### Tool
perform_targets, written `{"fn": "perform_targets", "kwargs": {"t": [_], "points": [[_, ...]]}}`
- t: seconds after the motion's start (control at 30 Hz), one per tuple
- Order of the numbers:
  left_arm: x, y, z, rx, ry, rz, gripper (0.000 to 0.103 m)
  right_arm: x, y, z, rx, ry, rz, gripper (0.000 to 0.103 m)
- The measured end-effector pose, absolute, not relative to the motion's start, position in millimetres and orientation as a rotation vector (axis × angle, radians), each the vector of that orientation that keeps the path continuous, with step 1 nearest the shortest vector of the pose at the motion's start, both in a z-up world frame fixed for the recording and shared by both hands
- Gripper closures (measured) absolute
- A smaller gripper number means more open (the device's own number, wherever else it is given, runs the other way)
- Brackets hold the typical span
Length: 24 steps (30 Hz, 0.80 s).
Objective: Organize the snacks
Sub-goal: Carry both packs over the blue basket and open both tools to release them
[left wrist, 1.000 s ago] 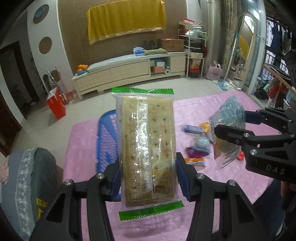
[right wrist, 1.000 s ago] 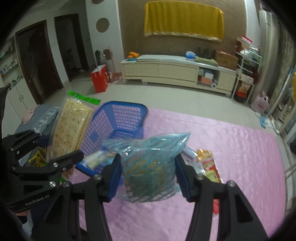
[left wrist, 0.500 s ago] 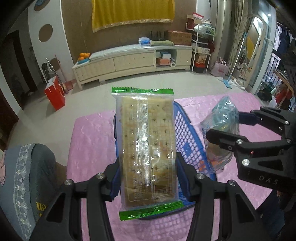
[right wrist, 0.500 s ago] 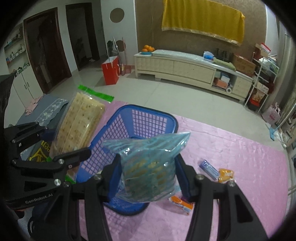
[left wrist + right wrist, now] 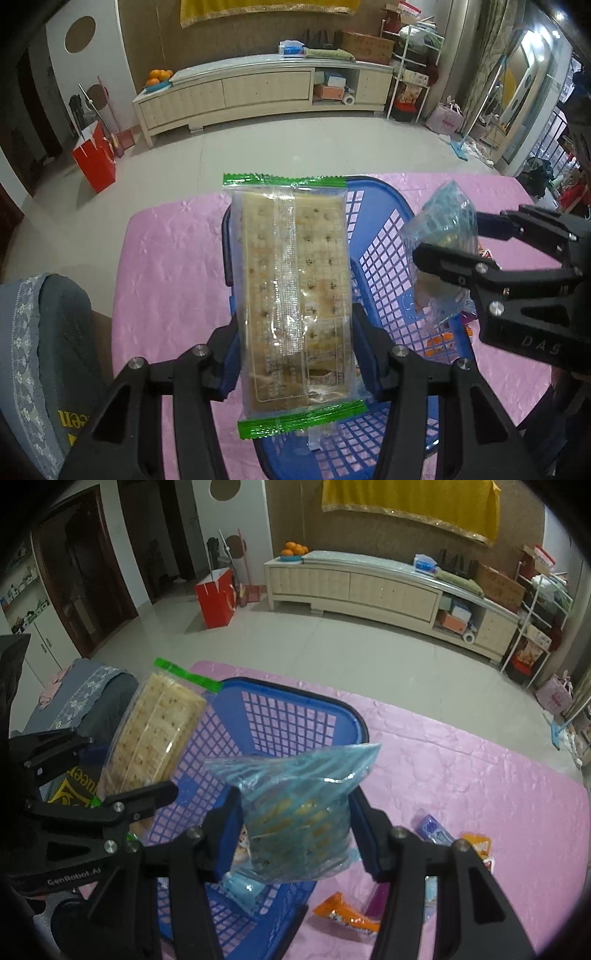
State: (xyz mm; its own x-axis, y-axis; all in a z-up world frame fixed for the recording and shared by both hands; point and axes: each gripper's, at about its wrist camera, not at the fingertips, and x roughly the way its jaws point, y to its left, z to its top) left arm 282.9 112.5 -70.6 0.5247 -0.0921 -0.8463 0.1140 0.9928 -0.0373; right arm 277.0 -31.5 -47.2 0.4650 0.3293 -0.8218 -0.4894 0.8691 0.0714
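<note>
Grey cushion (image 5: 40,354): sits at the far left, beside the pink-covered bench (image 5: 166,266).
Left tool (image 5: 295,354): its blue pads clamp the long sides of a clear cracker pack (image 5: 291,295) with green crimped ends, held upright above the near left part of the basket.
Blue basket (image 5: 288,720): a lattice plastic basket standing on the bench under both packs; a small wrapped snack lies on its floor.
Right tool (image 5: 295,834): closed on a blue-striped clear bag (image 5: 295,812) of biscuits, held over the basket's near right rim.
Loose snacks: an orange packet (image 5: 343,912) lies on the pink cover just right of the basket, a purple-blue packet (image 5: 434,829) further right, with others partly hidden behind the right tool's finger.
</note>
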Motion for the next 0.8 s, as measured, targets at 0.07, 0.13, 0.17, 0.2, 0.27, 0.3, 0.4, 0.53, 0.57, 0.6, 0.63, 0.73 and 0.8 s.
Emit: {"fn": "perform_targets", "kwargs": {"t": [0.07,0.13,0.17,0.2,0.27,0.3,0.4,0.53,0.57,0.6,0.63,0.73,0.8], "points": [[286,114,-72,0.027,1.01,-0.12,0.053,284,-29,-48,-0.188,0.963,0.509,0.044],[289,115,-72,0.019,1.011,-0.117,0.053,288,-24,-48,-0.203,0.962,0.519,0.044],[290,115,-73,0.017,1.014,-0.118,0.053,289,-22,-48,-0.211,0.96,0.519,0.044],[290,115,-73,0.018,1.013,-0.117,0.051,292,-20,-48,-0.219,0.96,0.523,0.044],[290,116,-73,0.024,1.008,-0.109,0.042,295,-16,-49,-0.228,0.964,0.527,0.042],[288,115,-73,0.032,1.003,-0.101,0.036,296,-14,-50,-0.23,0.966,0.526,0.042],[286,117,-71,0.039,0.996,-0.098,0.031,298,-13,-51,-0.22,0.974,0.545,0.034],[280,119,-65,0.025,0.987,-0.087,0.027,295,-17,-45,-0.19,0.963,0.537,0.014],[279,119,-63,0.024,0.985,-0.084,0.027,294,-19,-43,-0.185,0.96,0.534,0.014],[276,119,-61,0.023,0.982,-0.082,0.027,291,-21,-39,-0.182,0.954,0.528,0.013],[274,119,-58,0.023,0.979,-0.079,0.026,291,-22,-37,-0.183,0.95,0.524,0.012],[265,117,-49,0.014,0.962,-0.074,0.026,281,-29,-28,-0.189,0.933,0.511,0.01],[256,116,-39,-0.001,0.941,-0.07,0.026,274,-35,-20,-0.192,0.921,0.503,0.01]]}}
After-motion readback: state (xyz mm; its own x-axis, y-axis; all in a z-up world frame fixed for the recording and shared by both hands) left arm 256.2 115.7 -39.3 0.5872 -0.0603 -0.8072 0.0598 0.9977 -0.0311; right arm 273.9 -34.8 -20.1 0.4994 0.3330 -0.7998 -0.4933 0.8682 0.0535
